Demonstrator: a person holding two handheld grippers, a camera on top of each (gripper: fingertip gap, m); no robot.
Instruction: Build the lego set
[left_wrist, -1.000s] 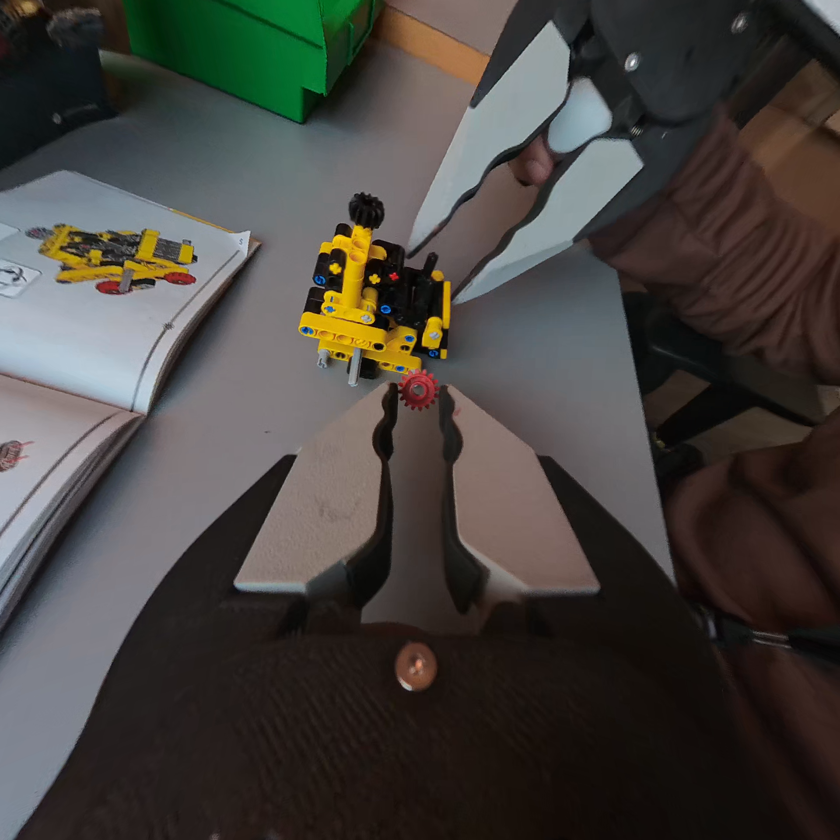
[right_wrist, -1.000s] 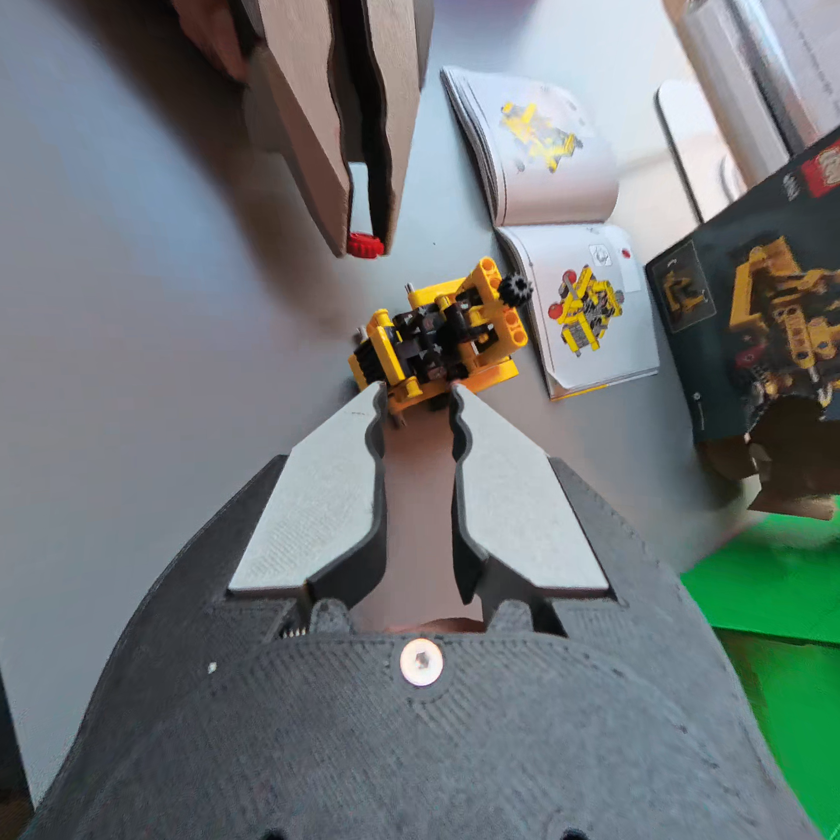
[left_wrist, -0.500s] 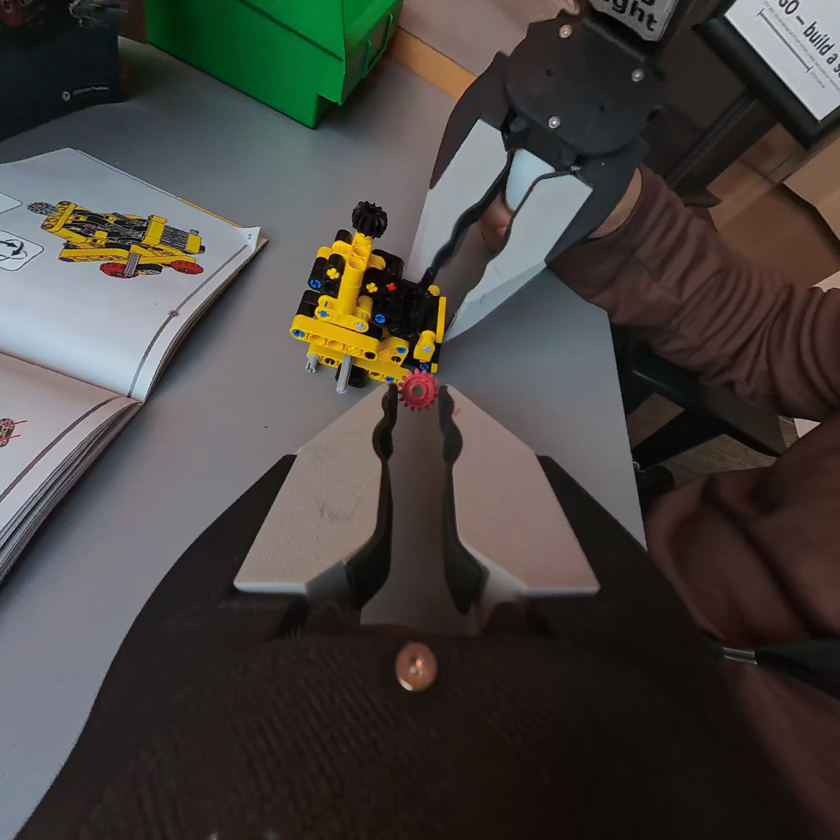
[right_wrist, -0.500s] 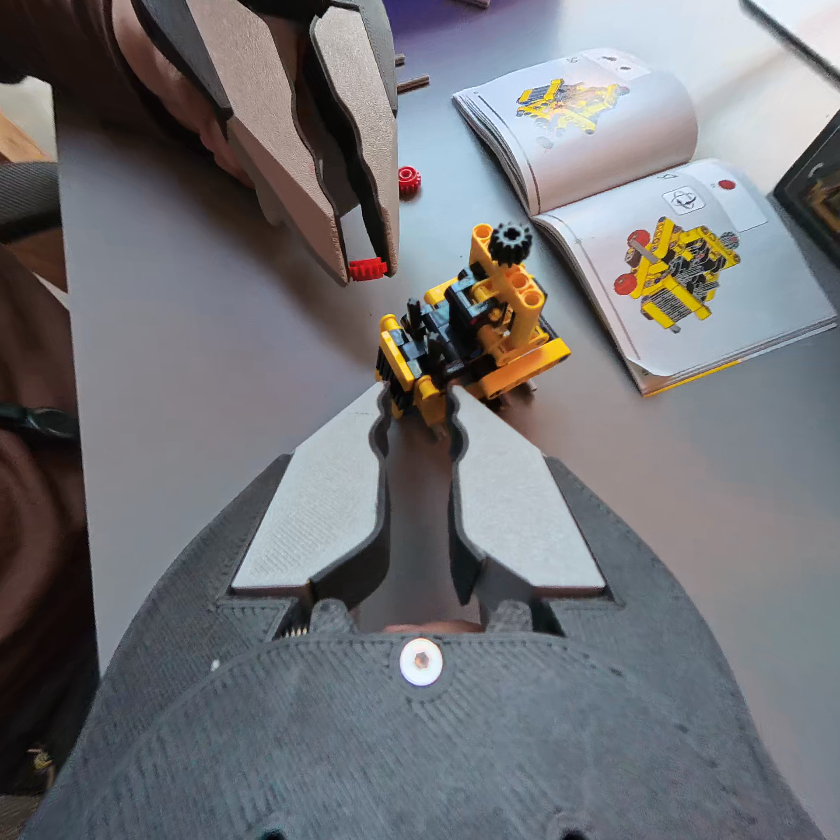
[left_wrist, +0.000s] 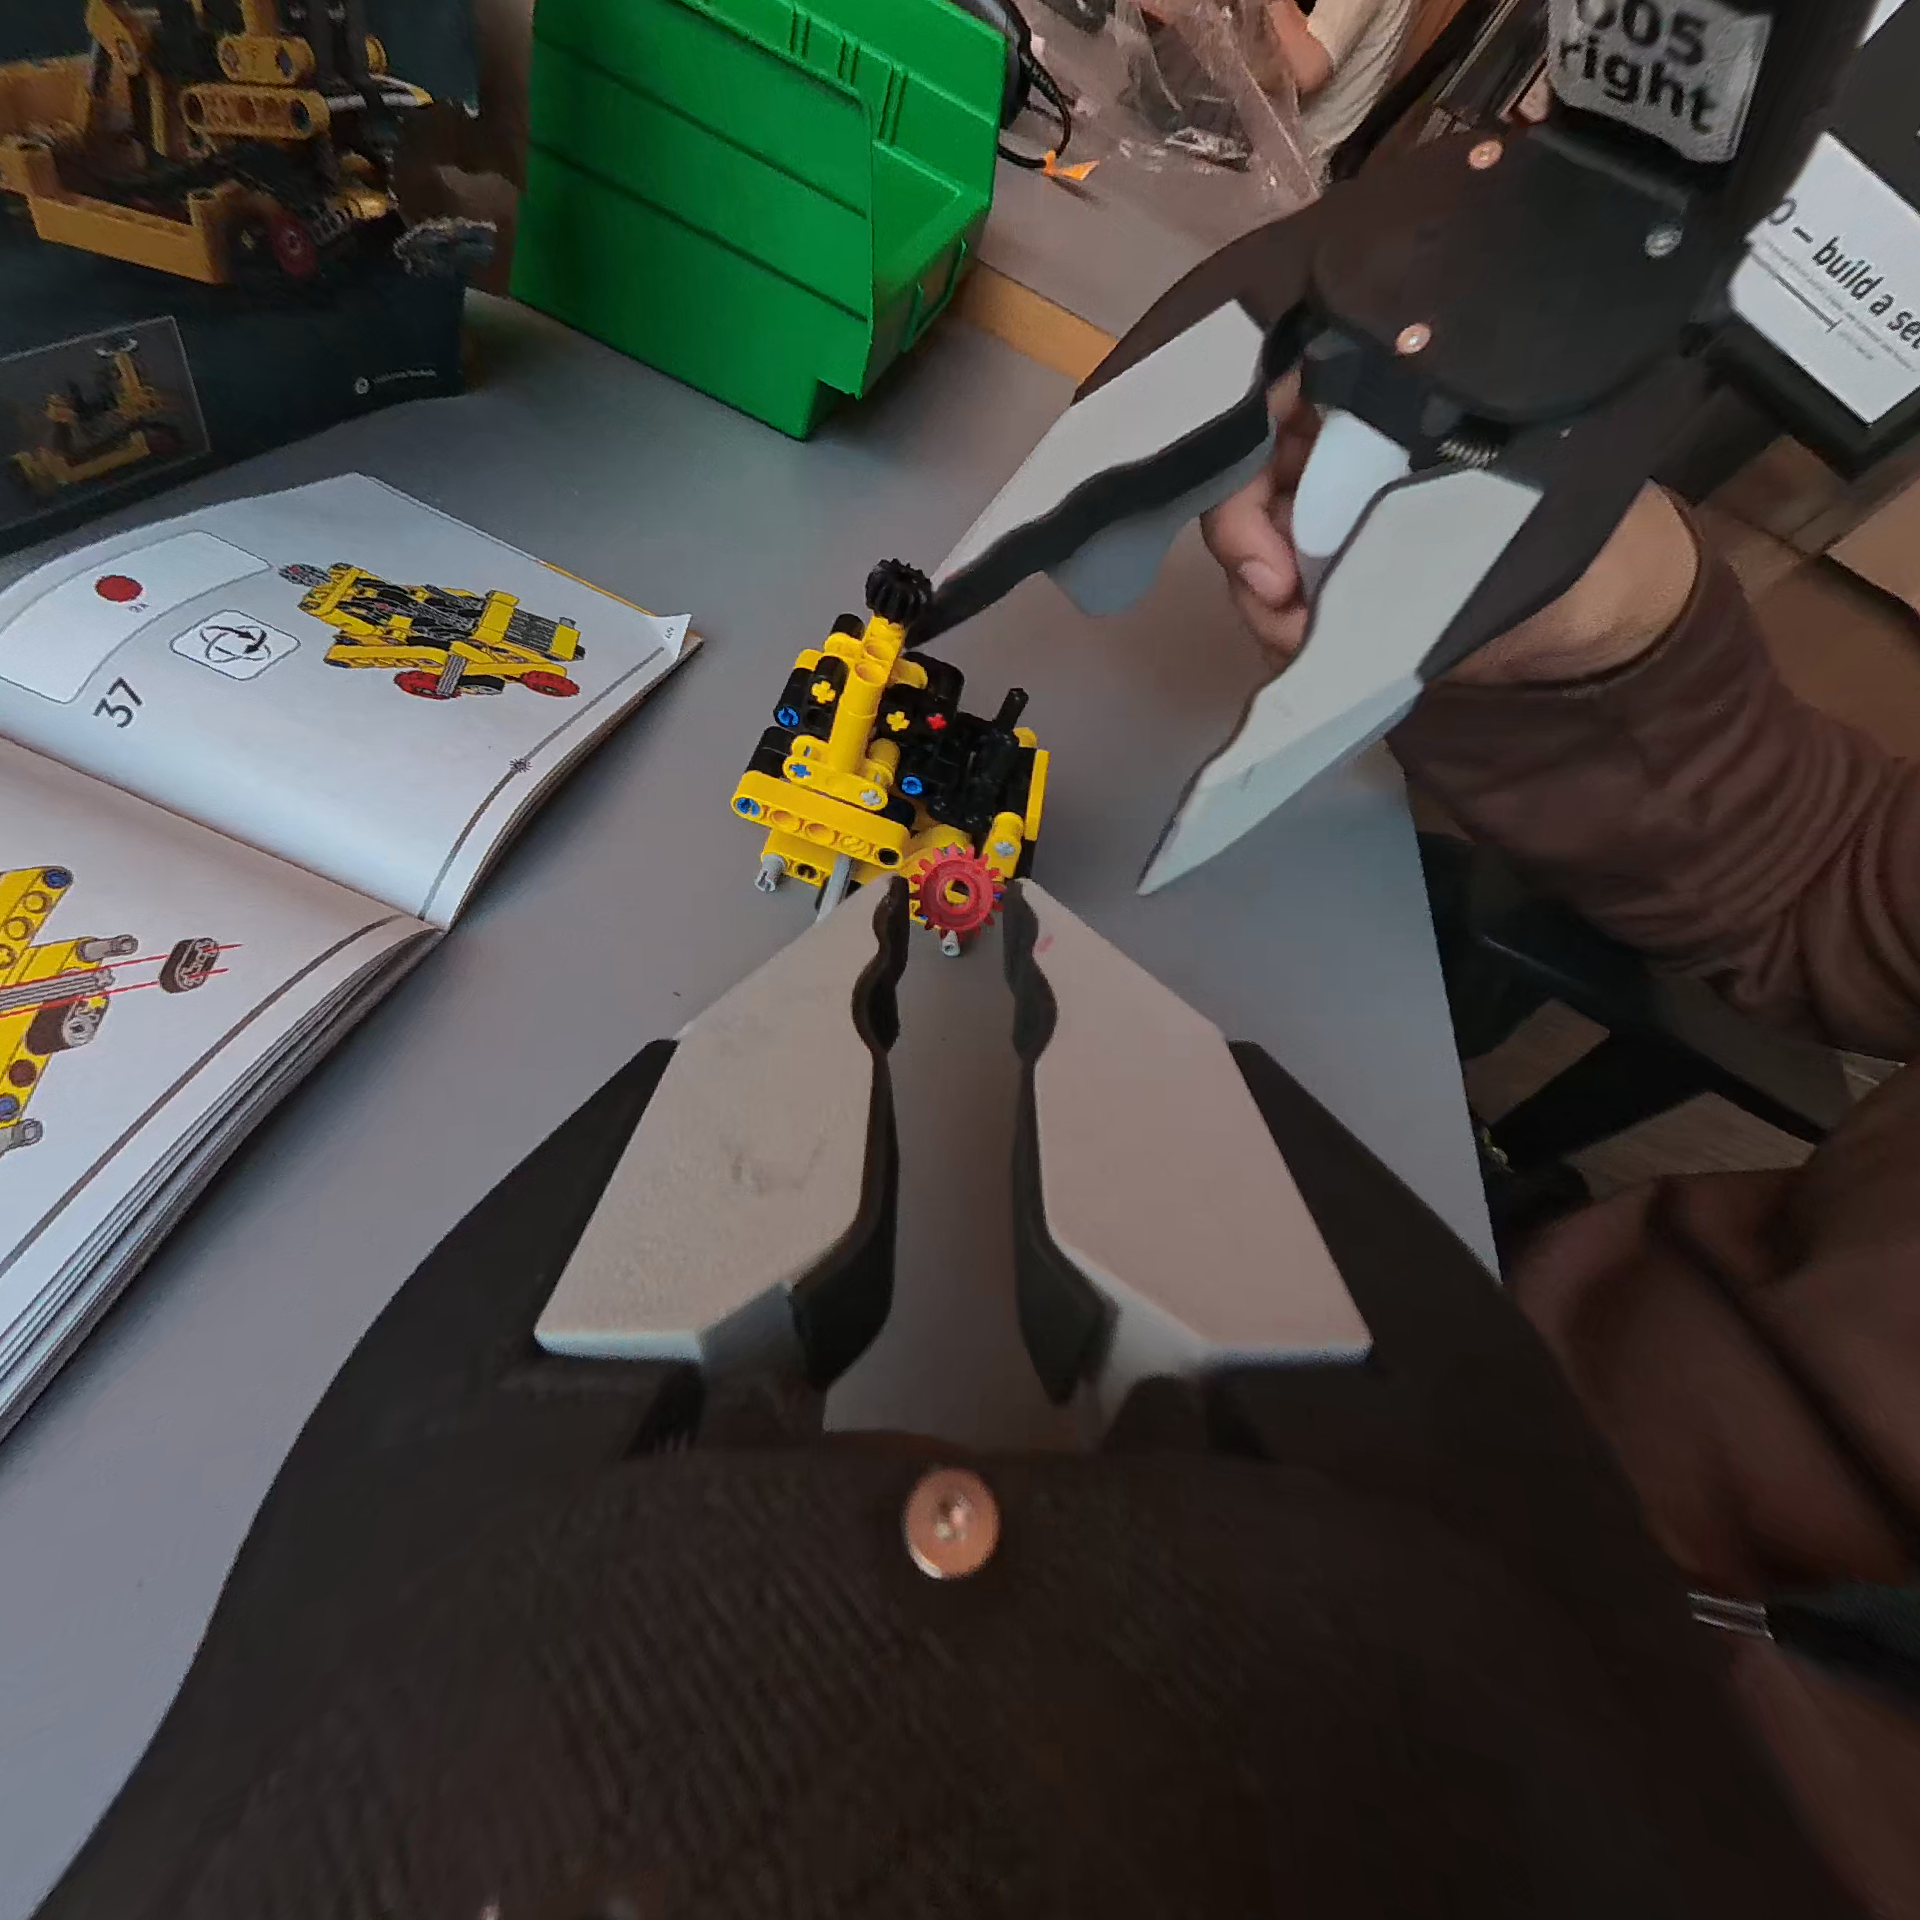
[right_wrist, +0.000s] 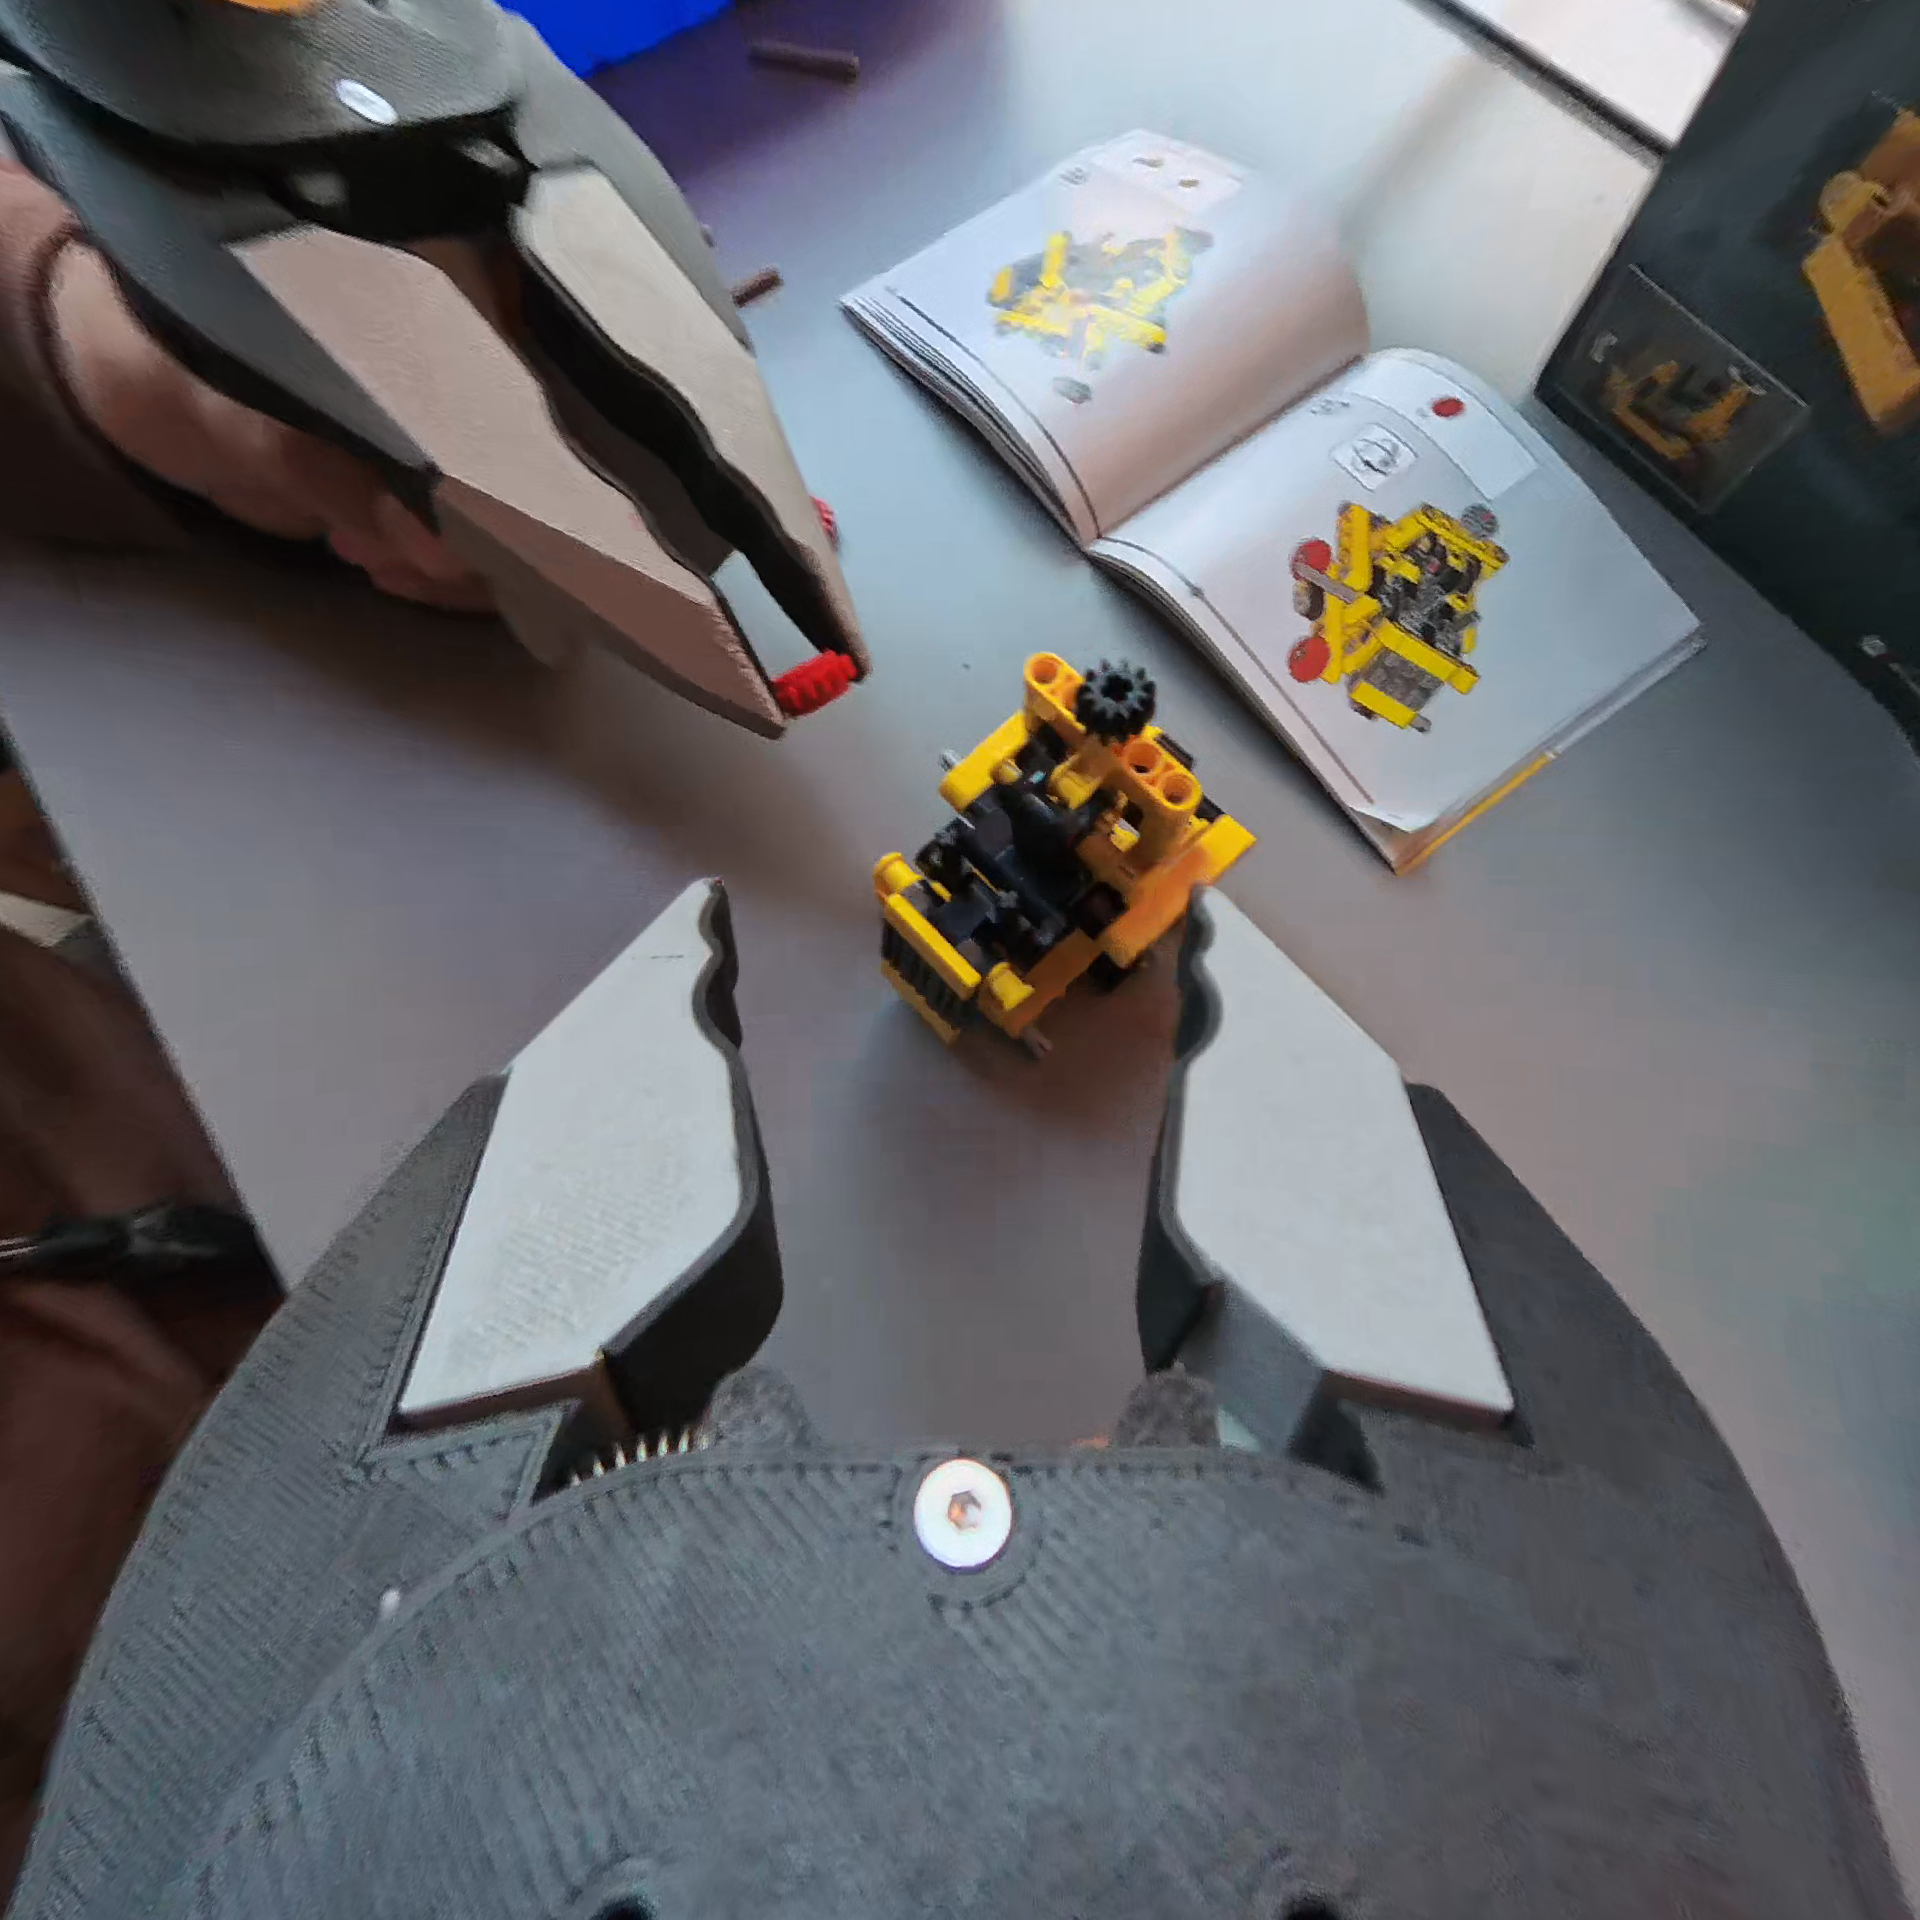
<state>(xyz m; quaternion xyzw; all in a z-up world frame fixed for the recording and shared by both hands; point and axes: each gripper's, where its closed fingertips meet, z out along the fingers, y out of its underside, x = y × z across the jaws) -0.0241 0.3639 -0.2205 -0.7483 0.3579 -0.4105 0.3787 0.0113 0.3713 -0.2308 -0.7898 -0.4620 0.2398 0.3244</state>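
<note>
Left claw pinched on a small red gear, fingers narrow, tips just short of the near end of the yellow-and-black lego model. Seen from the right wrist view as the same red gear clamped edge-on at the fingertips, above the grey worktop and apart from the model by a clear gap. Right claw spread wide, holding nothing, one finger tip close beside the model's yellow side, the other finger well clear of it. Lego model resting on the worktop between the two claws, a black gear on its raised yellow beam at the top, a grey axle poking out at the bottom. In the left wrist view, right claw tilted down from the upper right, one tip near the black gear. Open instruction booklet lying flat to the left of the model, pages with pictures of the yellow vehicle. Green bin standing beyond the booklet, dark set box beside it at the far left. Brown sleeve behind the right claw.
</note>
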